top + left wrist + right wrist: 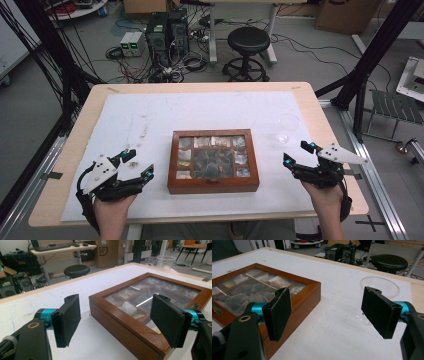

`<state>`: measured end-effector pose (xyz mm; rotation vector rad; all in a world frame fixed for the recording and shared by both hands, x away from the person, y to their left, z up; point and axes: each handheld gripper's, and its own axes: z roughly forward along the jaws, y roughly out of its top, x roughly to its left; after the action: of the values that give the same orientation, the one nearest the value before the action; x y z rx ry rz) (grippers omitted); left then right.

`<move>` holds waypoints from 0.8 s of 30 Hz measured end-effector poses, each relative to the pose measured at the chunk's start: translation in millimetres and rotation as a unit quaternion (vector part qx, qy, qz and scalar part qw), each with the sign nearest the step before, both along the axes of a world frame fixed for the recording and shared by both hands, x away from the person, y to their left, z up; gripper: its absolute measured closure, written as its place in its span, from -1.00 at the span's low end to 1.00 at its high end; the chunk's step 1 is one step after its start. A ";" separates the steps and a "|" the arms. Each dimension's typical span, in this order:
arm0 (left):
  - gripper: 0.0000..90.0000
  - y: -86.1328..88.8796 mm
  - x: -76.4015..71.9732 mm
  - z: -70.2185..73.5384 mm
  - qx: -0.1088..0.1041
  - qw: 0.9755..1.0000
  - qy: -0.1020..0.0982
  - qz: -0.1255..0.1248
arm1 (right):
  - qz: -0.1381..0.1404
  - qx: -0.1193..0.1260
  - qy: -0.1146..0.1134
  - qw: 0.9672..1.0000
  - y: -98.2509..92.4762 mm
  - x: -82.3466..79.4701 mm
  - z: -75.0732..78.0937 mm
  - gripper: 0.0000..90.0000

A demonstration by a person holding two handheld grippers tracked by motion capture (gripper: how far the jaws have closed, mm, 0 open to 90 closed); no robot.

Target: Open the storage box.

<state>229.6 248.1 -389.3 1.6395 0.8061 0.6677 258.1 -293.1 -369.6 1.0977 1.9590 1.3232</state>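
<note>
Inside the wooden box [213,161], shut at the middle of the white mat [150,120], the contents blur behind the glass lid and cannot be identified; a clear cup [287,125] beyond its right corner is faint. Left gripper [138,163] and right gripper [299,152] flank it, jaws spread wide, grasping and touching nothing.
</note>
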 end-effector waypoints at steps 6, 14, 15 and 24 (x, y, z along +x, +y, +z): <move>-0.46 -0.7 3.0 -3.3 -0.010 1.000 0.014 -0.002 | -0.002 0.000 0.002 1.000 -2.0 -0.4 -0.9 -0.45; -0.46 -12.6 8.5 -8.0 -0.005 0.999 0.037 -0.023 | -0.017 0.001 0.001 1.000 -10.3 -4.3 -0.9 -0.45; -0.46 -12.6 8.5 -8.0 -0.005 0.999 0.037 -0.023 | -0.017 0.001 0.001 1.000 -10.3 -4.3 -0.9 -0.45; -0.46 -25.2 -3.4 -29.3 0.014 0.995 0.081 -0.050 | -0.026 0.007 -0.004 1.000 -17.2 -8.3 1.4 -0.45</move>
<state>226.2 222.9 -418.6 1.7637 0.8271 0.4829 249.8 -310.2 -368.2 1.1401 1.9051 1.3149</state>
